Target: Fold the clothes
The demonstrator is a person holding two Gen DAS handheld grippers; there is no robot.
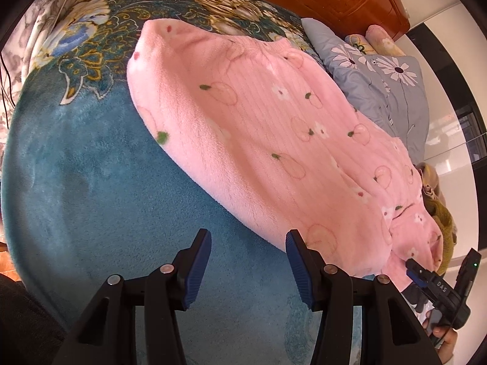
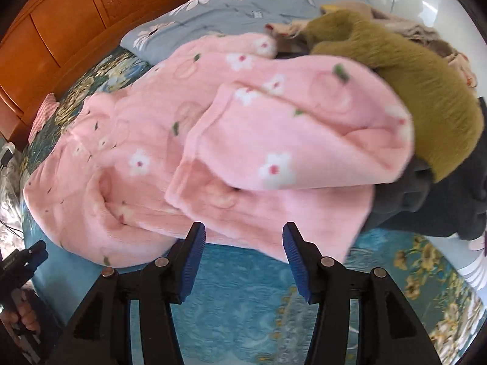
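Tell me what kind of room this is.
Most likely a bedroom: a carved wooden headboard stands behind a bed spread with a teal floral blanket, daisy-print pillows lie by it, and a pink fleece garment is laid out on top.

teal blanket bed (image 1: 91, 182), pink fleece garment (image 1: 258, 121), pillow (image 1: 380, 91)

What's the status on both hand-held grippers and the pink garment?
Left hand-held gripper open, empty. Right hand-held gripper open, empty. Pink fleece garment on bed, sleeve folded over. Olive garment beside it.

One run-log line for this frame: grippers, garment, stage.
left gripper: open, empty | right gripper: open, empty | pink fleece garment: on teal blanket, part folded | stage: between grasps
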